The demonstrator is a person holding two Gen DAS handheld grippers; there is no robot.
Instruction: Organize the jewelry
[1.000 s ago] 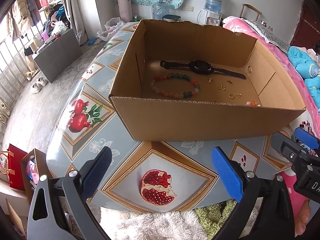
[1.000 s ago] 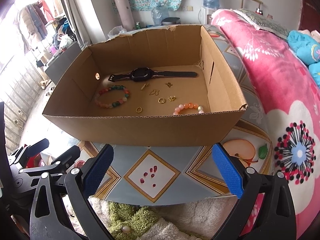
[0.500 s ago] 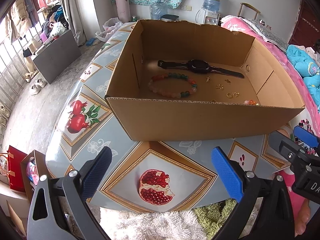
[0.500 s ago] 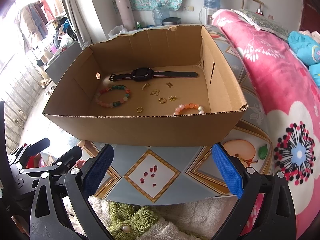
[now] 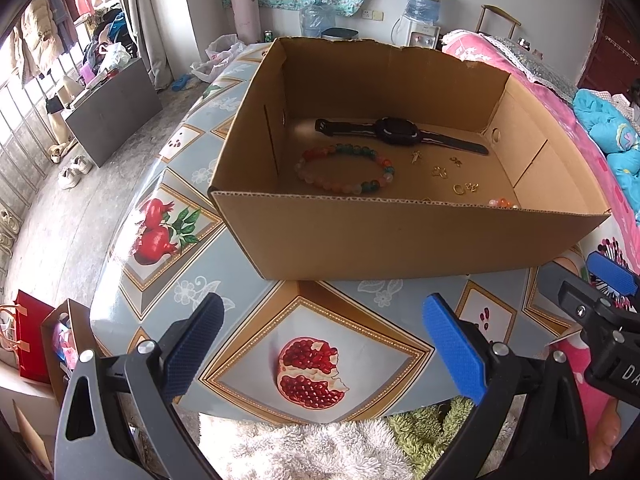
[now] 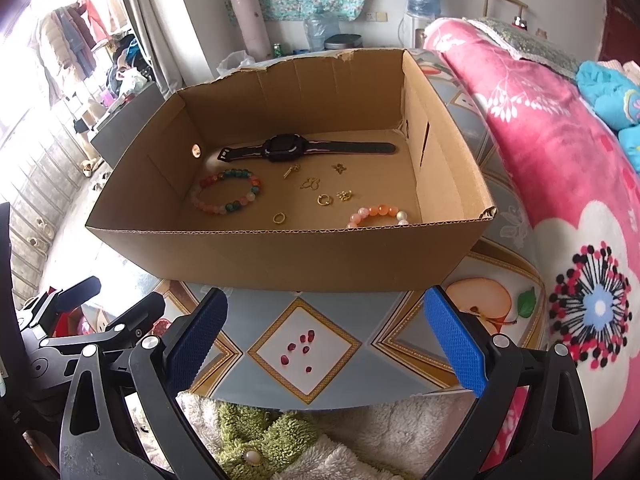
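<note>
Left hand-held gripper [image 5: 320, 348]: jaws spread wide, holding nothing, poised over the near edge of the worktop [image 5: 160, 276], short of the box.
Right hand-held gripper [image 6: 326, 336]: also wide apart and empty, alongside the left one (whose black frame shows at the lower left of the right wrist view).
Cardboard box [image 6: 280, 252]: open-topped, sitting on the fruit-patterned worktop, its near wall facing both grippers.
Watch [image 6: 284, 148]: black, laid flat with strap stretched out along the box's far wall.
Multicoloured bead bracelet [image 6: 226, 196]: on the box floor, just in front of the watch, toward the left side.
Peach bead bracelet [image 6: 378, 216]: near the front right corner of the box, partly hidden behind the near wall.
Gold ring [image 6: 279, 218]: alone on the floor between the two bracelets, close to the near wall.
Small gold pieces [image 6: 324, 194]: scattered mid-box, apart from one another (probably earrings and charms, too small to tell).
Pink floral bedding [image 6: 560, 184]: runs along the worktop's right side.
</note>
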